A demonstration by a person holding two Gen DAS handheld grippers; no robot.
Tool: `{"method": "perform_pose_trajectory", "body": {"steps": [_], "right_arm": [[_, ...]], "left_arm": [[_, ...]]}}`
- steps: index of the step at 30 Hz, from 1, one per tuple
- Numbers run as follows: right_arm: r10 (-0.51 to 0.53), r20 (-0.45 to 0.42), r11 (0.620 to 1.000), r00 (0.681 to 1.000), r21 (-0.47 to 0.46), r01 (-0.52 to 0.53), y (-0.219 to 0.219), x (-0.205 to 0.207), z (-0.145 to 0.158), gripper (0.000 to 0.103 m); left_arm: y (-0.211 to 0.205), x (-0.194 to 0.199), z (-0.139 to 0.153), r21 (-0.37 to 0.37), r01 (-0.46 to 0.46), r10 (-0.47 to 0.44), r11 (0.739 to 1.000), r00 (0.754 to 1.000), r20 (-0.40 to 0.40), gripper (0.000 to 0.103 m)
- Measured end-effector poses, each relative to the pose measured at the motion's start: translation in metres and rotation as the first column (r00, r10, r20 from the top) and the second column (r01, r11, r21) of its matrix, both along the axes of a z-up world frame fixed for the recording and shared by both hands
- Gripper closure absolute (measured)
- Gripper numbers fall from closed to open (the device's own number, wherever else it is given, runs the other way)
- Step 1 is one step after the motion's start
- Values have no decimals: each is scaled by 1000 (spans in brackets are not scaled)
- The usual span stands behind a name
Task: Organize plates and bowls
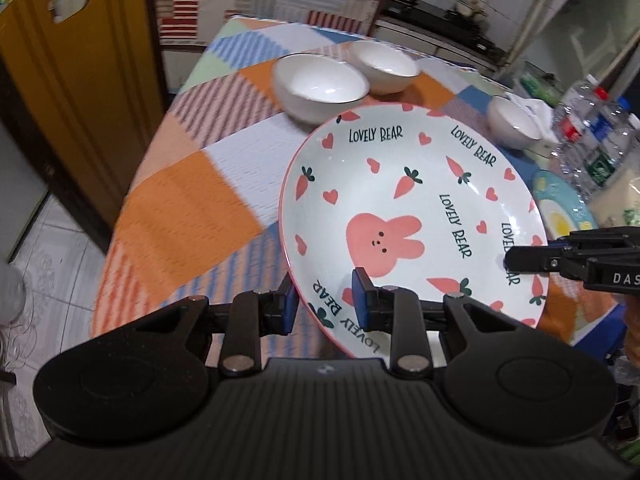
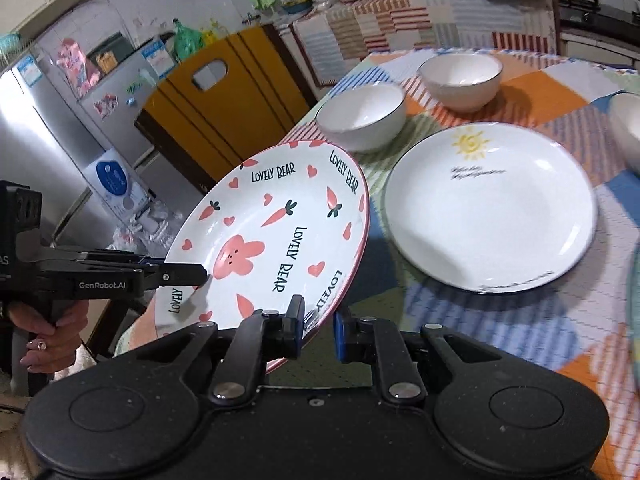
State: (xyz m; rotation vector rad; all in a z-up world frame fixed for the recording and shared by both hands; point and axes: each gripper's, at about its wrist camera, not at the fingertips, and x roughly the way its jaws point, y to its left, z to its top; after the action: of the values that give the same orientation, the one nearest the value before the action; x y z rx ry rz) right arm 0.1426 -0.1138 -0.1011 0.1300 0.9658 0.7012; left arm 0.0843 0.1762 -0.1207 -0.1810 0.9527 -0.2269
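bunny plate point(image 1: 412, 216) white w/ pink rim, pink rabbit, hearts, carrots, black "lovely bear" text. other plate point(image 2: 492, 208) white w/ yellow sun. bowls point(image 2: 362, 114) white, dark rims. tablecloth point(image 1: 188, 196) orange/blue/white patchwork w/ stripes. grippers black w/ blue pads point(image 1: 360, 300). chair point(image 2: 224, 100) yellow.

Held above the table point(image 2: 520, 344) near its edge, tilted: rabbit plate point(image 2: 272, 236), rim clamped between left gripper point(image 1: 326, 306) and right gripper point(image 2: 318, 330) on opposite sides. Right of it, flat on the table: sun plate point(image 2: 490, 208). Behind both: two bowls point(image 2: 362, 114) point(image 2: 460, 80) side by side.
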Motion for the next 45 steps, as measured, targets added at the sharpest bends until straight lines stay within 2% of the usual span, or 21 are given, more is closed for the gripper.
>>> {"method": "perform_pose_trajectory", "body": {"steps": [6, 8, 17, 22, 26, 32, 36, 39, 43, 45], "right_arm": [[-59, 27, 998, 998, 17, 59, -37, 3, 18, 84], [-81, 28, 996, 996, 24, 81, -45, 6, 18, 84], [-144, 18, 989, 989, 24, 144, -73, 28, 18, 84], [-169, -21, 986, 985, 9, 169, -83, 45, 12, 84], [-205, -75, 978, 976, 16, 206, -93, 63, -4, 84], [-238, -120, 971, 964, -19, 238, -94, 91, -20, 84], [-249, -148, 968, 957, -55, 243, -94, 104, -22, 84], [-253, -165, 967, 953, -75, 243, -94, 111, -23, 84], [-282, -264, 959, 922, -62, 275, -100, 117, -26, 84], [-283, -269, 959, 921, -79, 272, -99, 117, -27, 84]], "left_arm": [[-27, 18, 8, -51, 27, -27, 998, 1000, -12, 77], [-34, 25, 5, -53, 23, -24, 998, 999, -22, 77], [-64, 59, 14, -54, 38, -37, 998, 999, 22, 77], [-74, 88, 11, -62, 44, -43, 997, 999, 14, 77], [-81, 115, -9, -89, 25, -26, 996, 1000, -16, 77], [-95, 142, -25, -43, 7, -9, 999, 999, -48, 77], [-98, 156, -34, -57, -1, -4, 998, 995, -99, 77], [-102, 158, -38, -39, -4, 0, 999, 994, -114, 77], [-108, 160, -36, 0, 5, -5, 1000, 992, -124, 77], [-109, 162, -38, 13, 8, -6, 1000, 989, -146, 77]]}}
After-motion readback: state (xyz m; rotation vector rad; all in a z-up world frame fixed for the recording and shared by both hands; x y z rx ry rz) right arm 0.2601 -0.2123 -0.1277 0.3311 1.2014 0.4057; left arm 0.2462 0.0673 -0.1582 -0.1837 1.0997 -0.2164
